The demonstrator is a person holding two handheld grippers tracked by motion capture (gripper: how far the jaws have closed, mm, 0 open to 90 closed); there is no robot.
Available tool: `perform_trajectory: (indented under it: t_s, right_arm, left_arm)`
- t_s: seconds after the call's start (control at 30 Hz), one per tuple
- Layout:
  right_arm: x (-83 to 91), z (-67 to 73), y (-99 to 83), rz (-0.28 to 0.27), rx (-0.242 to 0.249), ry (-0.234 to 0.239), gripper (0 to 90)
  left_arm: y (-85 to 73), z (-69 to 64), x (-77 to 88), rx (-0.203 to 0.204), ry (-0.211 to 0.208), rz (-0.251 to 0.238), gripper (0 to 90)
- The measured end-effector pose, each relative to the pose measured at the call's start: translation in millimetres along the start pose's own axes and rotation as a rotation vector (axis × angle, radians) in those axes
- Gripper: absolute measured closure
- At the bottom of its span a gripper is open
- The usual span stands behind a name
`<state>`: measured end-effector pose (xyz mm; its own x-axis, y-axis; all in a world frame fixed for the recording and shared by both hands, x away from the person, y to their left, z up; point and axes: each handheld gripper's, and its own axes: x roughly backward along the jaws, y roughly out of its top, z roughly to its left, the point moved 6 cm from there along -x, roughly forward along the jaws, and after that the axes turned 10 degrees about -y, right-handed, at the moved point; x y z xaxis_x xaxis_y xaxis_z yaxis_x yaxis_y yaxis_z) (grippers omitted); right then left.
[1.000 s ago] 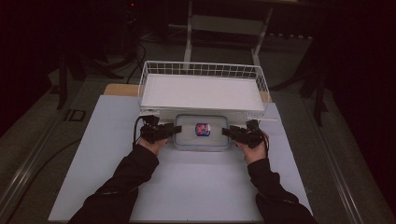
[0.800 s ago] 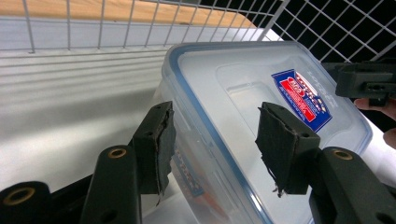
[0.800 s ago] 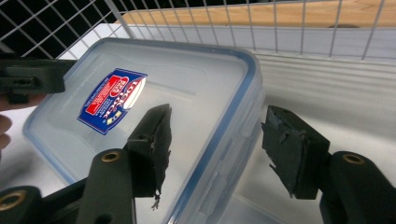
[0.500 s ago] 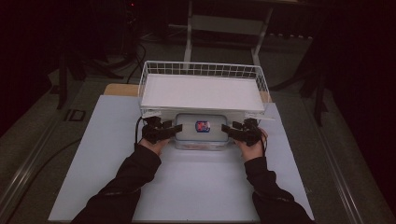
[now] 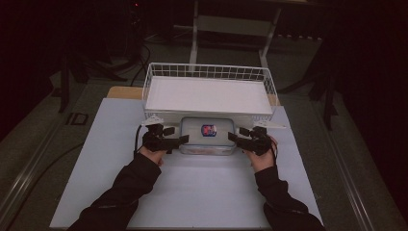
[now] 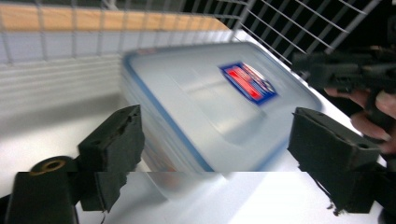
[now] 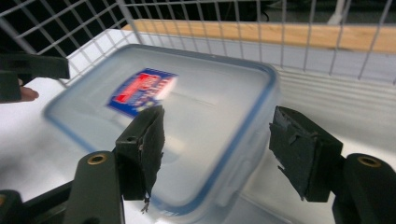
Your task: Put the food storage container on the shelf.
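Plastic container (image 5: 208, 135) between grippers, beside basket (image 5: 209, 94)

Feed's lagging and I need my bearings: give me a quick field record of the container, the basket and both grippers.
container: clear lidded box, blue-red label, on white table
basket: white wire basket, directly behind box
left gripper: open, at box's left end
right gripper: open, at box's right end
contact: cannot tell

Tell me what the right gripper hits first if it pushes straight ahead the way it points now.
Most likely the plastic food container: the open right gripper points at its near end, which lies between the jaws. Contact is unclear.
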<state>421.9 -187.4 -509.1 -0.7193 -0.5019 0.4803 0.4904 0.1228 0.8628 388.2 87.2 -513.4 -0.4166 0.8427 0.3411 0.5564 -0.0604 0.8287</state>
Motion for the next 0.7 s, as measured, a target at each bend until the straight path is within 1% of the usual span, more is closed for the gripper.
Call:
perform_trajectory:
  t_s: [0.03,0.07,0.1,0.13,0.17,0.23,0.27,0.3,0.33,0.4,0.43,0.5,0.57,0.6,0.63,0.67,0.7]
  right_arm:
    - [7.7,5.8,2.4,-0.016,0.006,0.016,34.6]
    - [11.1,8.8,3.2,-0.022,0.007,0.024,34.7]
    - [14.0,11.9,3.7,-0.027,0.010,0.033,34.9]
    - [16.8,15.5,4.0,-0.029,0.015,0.042,35.0]
    - [18.9,19.0,4.1,-0.030,0.024,0.049,35.0]
    - [21.9,25.3,3.4,-0.028,0.036,0.065,34.9]
    - [22.5,27.9,2.7,-0.025,0.040,0.071,34.5]
    - [23.2,30.7,1.9,-0.019,0.036,0.081,34.5]
    - [23.9,33.0,1.2,-0.020,0.037,0.088,34.0]
    - [25.2,38.8,-0.2,-0.019,0.048,0.100,33.9]
    - [25.7,41.8,-1.4,-0.015,0.056,0.105,34.1]
    - [26.7,48.2,-3.5,-0.012,0.068,0.116,35.2]
    - [27.6,55.0,-5.6,-0.006,0.082,0.131,36.9]
    - [27.6,58.2,-6.5,-0.005,0.085,0.140,37.0]
    - [27.9,61.2,-7.4,0.000,0.081,0.155,37.6]
    - [27.8,63.9,-8.3,0.001,0.079,0.165,37.8]
    - [27.9,66.3,-9.4,-0.002,0.081,0.160,38.3]
  left_arm:
    - [-1.3,-3.2,2.0,-0.008,-0.008,0.004,12.1]
    - [-2.7,-6.0,3.8,-0.013,-0.014,0.016,7.7]
    - [-3.9,-9.0,5.9,-0.008,-0.017,0.020,3.7]
    - [-4.8,-12.4,8.4,-0.005,-0.032,0.018,1.9]
    - [-5.8,-15.4,10.8,-0.016,-0.038,0.022,1.9]
    - [-7.3,-21.4,15.5,-0.053,-0.036,0.039,0.9]
    - [-8.3,-24.2,17.9,-0.063,-0.043,0.052,0.9]
    - [-9.0,-27.2,20.6,-0.066,-0.050,0.052,0.0]
    - [-9.9,-29.7,23.6,-0.078,-0.048,0.056,0.0]
    - [-11.7,-34.5,29.8,-0.079,-0.059,0.055,0.0]
    - [-12.7,-36.5,33.1,-0.085,-0.057,0.056,0.0]
    - [-15.2,-40.3,39.1,-0.082,-0.063,0.052,0.0]
    - [-19.2,-42.9,43.7,-0.091,-0.053,0.061,0.0]
    - [-21.8,-44.4,45.7,-0.090,-0.055,0.062,0.0]
    - [-24.8,-45.8,47.1,-0.088,-0.057,0.069,0.0]
    - [-28.3,-47.0,48.4,-0.097,-0.050,0.076,0.0]
    - [-31.7,-48.3,49.5,-0.105,-0.045,0.081,0.0]
